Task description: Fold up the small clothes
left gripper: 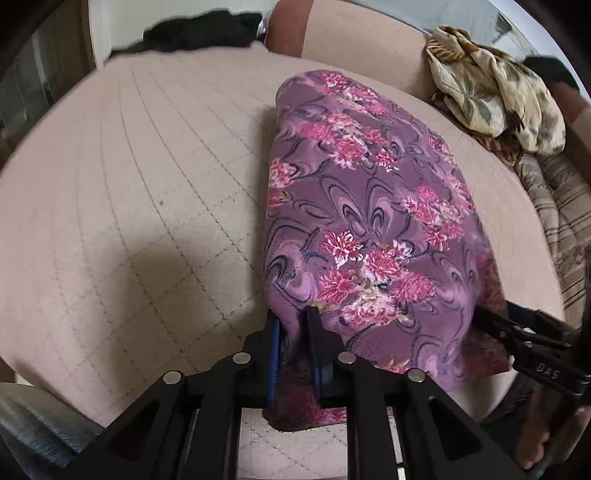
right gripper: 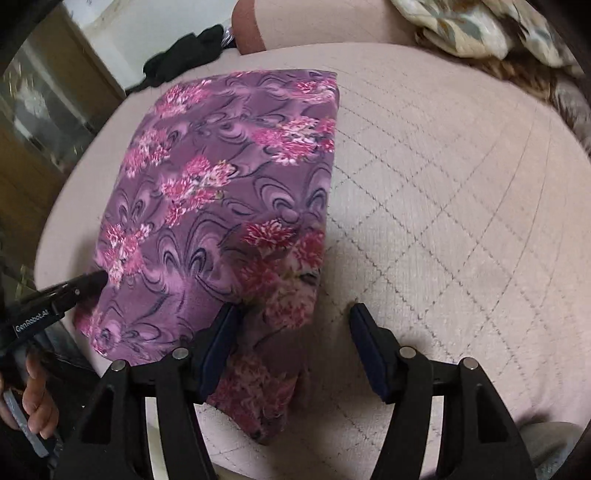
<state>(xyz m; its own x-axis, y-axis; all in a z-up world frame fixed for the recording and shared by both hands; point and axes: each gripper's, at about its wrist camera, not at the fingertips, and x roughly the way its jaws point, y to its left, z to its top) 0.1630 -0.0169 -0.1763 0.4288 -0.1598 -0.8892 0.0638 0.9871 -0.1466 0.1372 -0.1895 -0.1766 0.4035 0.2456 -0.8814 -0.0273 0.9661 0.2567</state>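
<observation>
A purple garment with pink flowers (left gripper: 369, 206) lies folded on a beige quilted cushion (left gripper: 129, 184). My left gripper (left gripper: 294, 325) is shut on the garment's near edge, with a fold of cloth pinched between its blue pads. In the right wrist view the same garment (right gripper: 221, 184) spreads to the upper left. There my right gripper (right gripper: 291, 317) stands open. The garment's near corner lies against its left finger (right gripper: 221, 332), while the right finger (right gripper: 365, 332) is off the cloth. The right gripper's tip (left gripper: 495, 321) touches the garment's right edge, and the left gripper's tip (right gripper: 98, 278) meets its left edge.
A black garment (left gripper: 199, 33) lies at the cushion's far edge. A crumpled leaf-print cloth (left gripper: 491, 88) and striped fabric (left gripper: 561, 206) sit to the right. A hand (right gripper: 37, 387) holds the left gripper's handle. Bare quilted cushion (right gripper: 443, 184) spreads right of the garment.
</observation>
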